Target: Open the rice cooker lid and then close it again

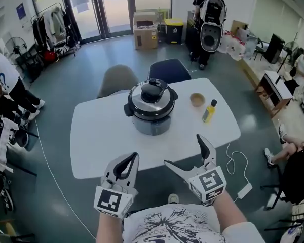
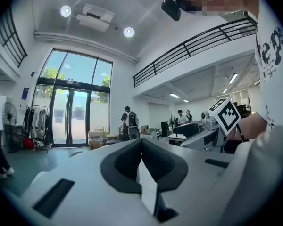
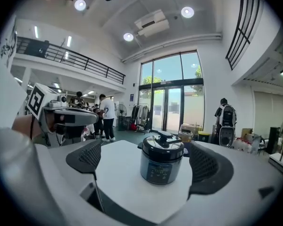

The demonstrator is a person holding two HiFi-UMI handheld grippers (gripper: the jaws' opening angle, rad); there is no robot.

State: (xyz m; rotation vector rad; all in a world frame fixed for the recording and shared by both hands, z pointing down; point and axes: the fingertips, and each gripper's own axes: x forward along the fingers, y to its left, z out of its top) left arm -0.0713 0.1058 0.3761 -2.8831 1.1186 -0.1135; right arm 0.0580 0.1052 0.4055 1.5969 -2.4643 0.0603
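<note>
On the white counter (image 1: 101, 135), near its middle, stands the rice cooker (image 1: 151, 108), well apart from both grippers, its lid down.

**Head view.** Only this view gives the whole layout from above. A small tan bowl (image 1: 197, 99) and a yellow bottle (image 1: 209, 111) lie to the cooker's right, apart from it. Two chairs (image 1: 169, 70) stand at the far edge of the counter. The left gripper (image 1: 131, 158) and right gripper (image 1: 184, 150) are held side by side at the near edge, each with its marker cube toward the person.

**Left gripper view.** The left gripper's fingers (image 2: 127, 161) are pressed together with nothing between them. This camera points past the cooker: it takes in glass doors (image 2: 70, 119), a clothes rack and, at the right, the right gripper's marker cube (image 2: 225, 115).

**Right gripper view.** The right gripper's fingers (image 3: 87, 157) are spread wide and hold nothing. The cooker (image 3: 162, 164) appears framed between them but farther along the counter, untouched. Only this view shows the cooker side-on.

**Rice cooker.** The body is a round, brushed grey drum. The lid is black and glossy with a metal ring, and a black knob handle sits on its crown. Black lugs project at both sides. A dark control panel with pale markings faces the person; its print is too small to read.
</note>
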